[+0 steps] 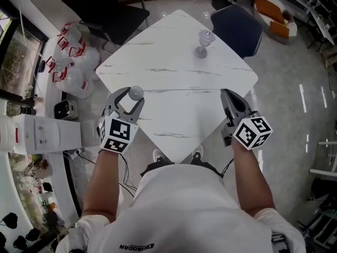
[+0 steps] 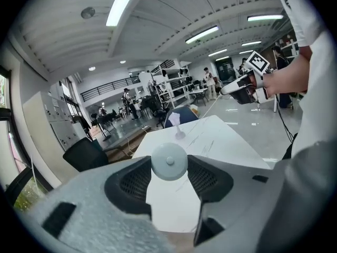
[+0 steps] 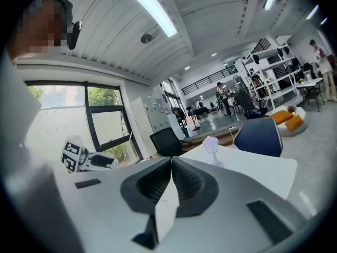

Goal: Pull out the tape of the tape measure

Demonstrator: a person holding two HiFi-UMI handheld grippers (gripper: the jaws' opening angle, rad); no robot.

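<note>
1. Left claw: my left gripper (image 1: pixel 129 96) sits at the lower left of the head view, over the left edge of the white table (image 1: pixel 179 83). Its 2 jaws are clamped on the tape measure (image 2: pixel 169 161), 1 jaw on each side of it.

2. Task item: the tape measure is a round, pale grey case with a small centre button. In the left gripper view it sits at the centre of the frame, between the jaw tips. I can see no tape drawn out of the case.

3. Right claw: my right gripper (image 1: pixel 227 93) sits at the lower right of the head view, over the table's right edge and well apart from the left one. Its jaws are pressed together at the tips, with nothing visible between them.

4. Surroundings: 1 stemmed glass (image 1: pixel 203 43) stands upright near the table's far corner, at upper centre of the head view. A blue chair (image 1: pixel 237 28) is just beyond it, and a black chair (image 1: pixel 108 7) is at upper left.
</note>
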